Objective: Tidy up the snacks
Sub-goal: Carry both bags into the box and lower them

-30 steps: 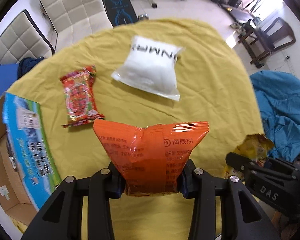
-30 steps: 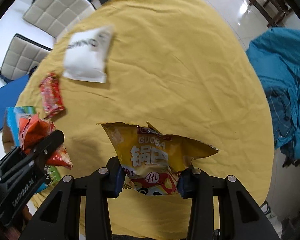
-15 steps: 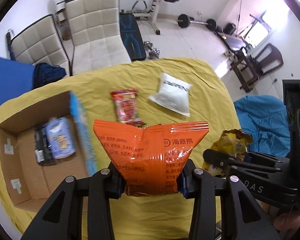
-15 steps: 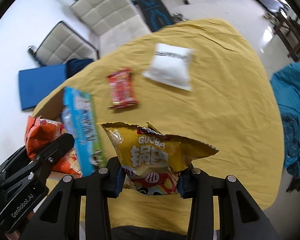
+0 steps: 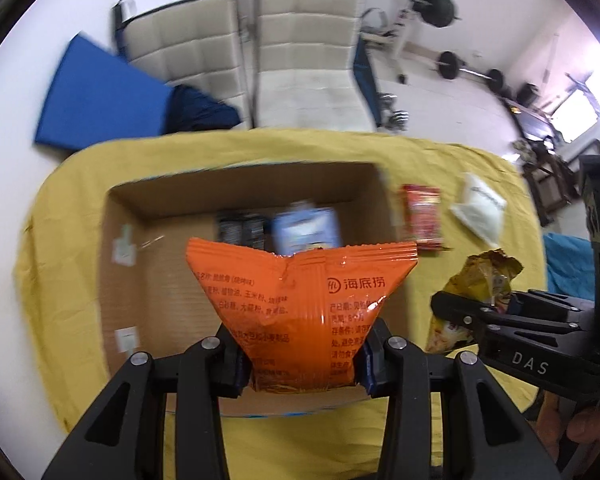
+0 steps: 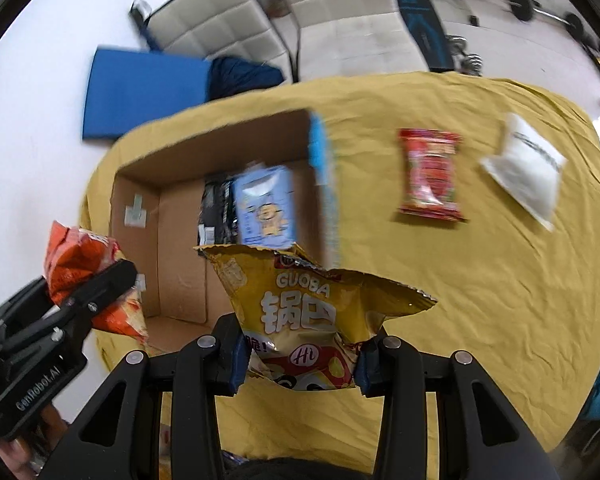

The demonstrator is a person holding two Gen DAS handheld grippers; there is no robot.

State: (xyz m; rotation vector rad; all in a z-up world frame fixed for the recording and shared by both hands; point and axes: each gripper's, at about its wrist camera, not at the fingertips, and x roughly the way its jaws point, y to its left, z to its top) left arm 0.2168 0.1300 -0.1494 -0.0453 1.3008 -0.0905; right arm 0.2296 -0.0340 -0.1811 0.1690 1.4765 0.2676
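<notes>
My left gripper is shut on an orange snack bag, which hangs above the open cardboard box. My right gripper is shut on a yellow snack bag, held above the box's right wall and the cloth beside it. Inside the box lie a light-blue packet and a dark packet. On the cloth right of the box rest a red packet and a white pouch. The left gripper with the orange bag also shows at the left of the right wrist view.
The yellow cloth covers a round table. Two padded white chairs stand behind it, with a blue mat on the floor at left. Weight equipment sits at the back right. Blue fabric lies right of the table.
Both grippers have swept left across the table with their bags and risen a little. The box, at the left edge before, now lies under them, and the red packet and white pouch have slid right.
</notes>
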